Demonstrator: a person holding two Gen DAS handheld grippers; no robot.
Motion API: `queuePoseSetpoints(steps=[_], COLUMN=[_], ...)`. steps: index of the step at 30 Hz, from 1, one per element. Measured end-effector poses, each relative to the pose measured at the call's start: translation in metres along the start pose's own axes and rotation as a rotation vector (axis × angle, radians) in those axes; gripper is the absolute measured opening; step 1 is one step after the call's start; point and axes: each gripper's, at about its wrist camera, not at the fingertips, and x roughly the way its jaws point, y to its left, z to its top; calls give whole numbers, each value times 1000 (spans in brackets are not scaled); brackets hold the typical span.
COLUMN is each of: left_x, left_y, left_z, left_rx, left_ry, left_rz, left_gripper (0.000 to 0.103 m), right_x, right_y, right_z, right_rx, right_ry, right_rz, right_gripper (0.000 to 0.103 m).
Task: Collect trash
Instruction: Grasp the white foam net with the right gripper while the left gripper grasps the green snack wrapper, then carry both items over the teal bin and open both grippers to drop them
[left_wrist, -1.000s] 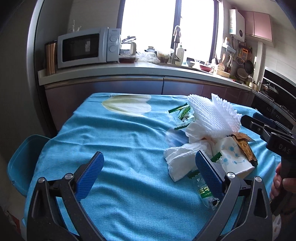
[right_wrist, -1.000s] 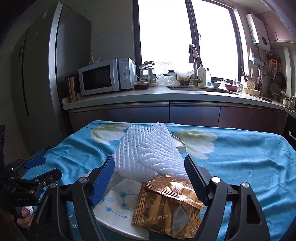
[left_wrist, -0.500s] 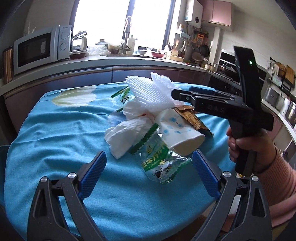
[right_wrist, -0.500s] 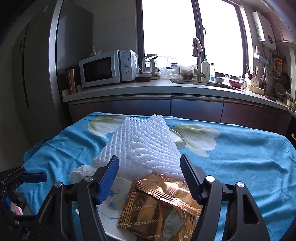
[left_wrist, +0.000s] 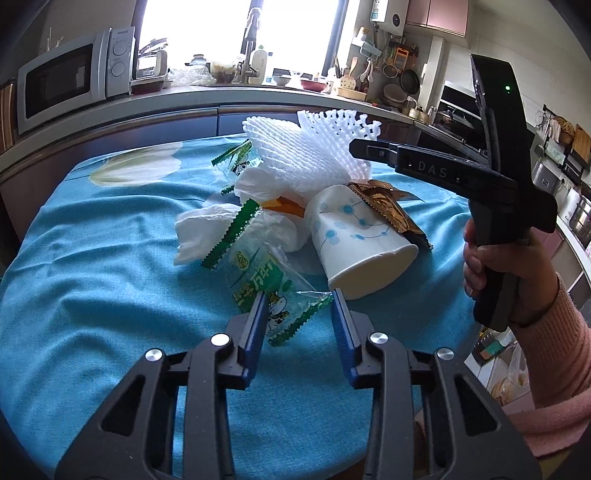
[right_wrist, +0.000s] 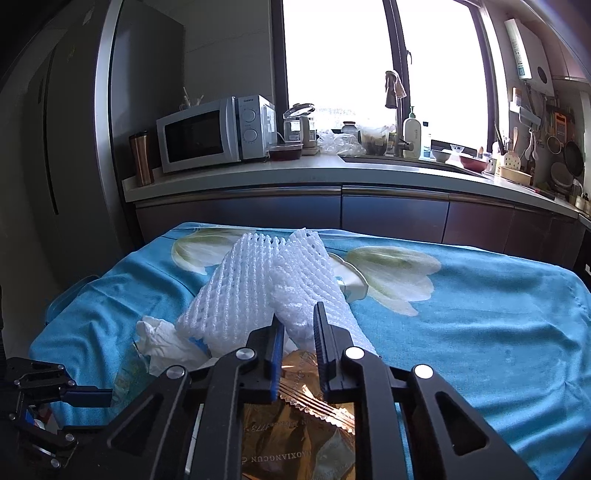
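Your left gripper (left_wrist: 298, 295) is closing its blue pads around the near end of a clear green snack wrapper (left_wrist: 266, 280); the wrapper lies between them, but you cannot tell that they press it yet. Your right gripper (right_wrist: 298, 314) is also closing, its pads narrowing on the white foam fruit net (right_wrist: 258, 284), and the foam looks pinched between them. In the left view your right hand (left_wrist: 509, 266) in a pink sleeve holds that tool's handle.

Both tools work over a table under a turquoise tablecloth (left_wrist: 92, 277) printed with big pale flowers. Behind it runs a dark-fronted kitchen counter (right_wrist: 332, 177) with a white microwave (right_wrist: 218, 133), a copper-toned tumbler (right_wrist: 141, 158), a tap and a soap bottle, all under a very bright window (right_wrist: 332, 55). A tall steel fridge (right_wrist: 74, 129) stands at the left.

The trash sits in one heap at the middle of the cloth: the foam net on top, crumpled white tissue (left_wrist: 207, 229) just left of it, a paper cup (left_wrist: 362, 243) with blue dots lying on its side with its mouth toward you, and a gold foil wrapper (left_wrist: 388, 206) resting against the cup.

The microwave reads "Galanz". The right tool's side shows "DAS". The gold wrapper carries reversed letters, partly "AOXIANGCUN". The green wrapper bears Chinese characters and a cartoon dog.
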Motion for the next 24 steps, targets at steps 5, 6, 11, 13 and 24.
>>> queuePoseSetpoints(steps=[5,6,11,13,24], left_x=[-10,-14,-36,-47,-107], left_y=[8,10,20,23,68], left_z=[2,3,5,5,7], left_rx=[-17,-21,-41,-46,-93], left_ry=[-31,-37,-79,-95,-166], left_rz=[18,20,21,31,158], left_gripper=[27,27,27,27,27], right_x=[-14,-17,-37,-44,-56], right_y=[-4,-5,-4,0,70], right_z=[8,10,22,26,41], right_rx=[12,16,25,25,-31], right_ry=[-49,-60,-117,-136,-153], right_rz=[-12,-13,-9,15,321], right_gripper=[10,9,9,9,9])
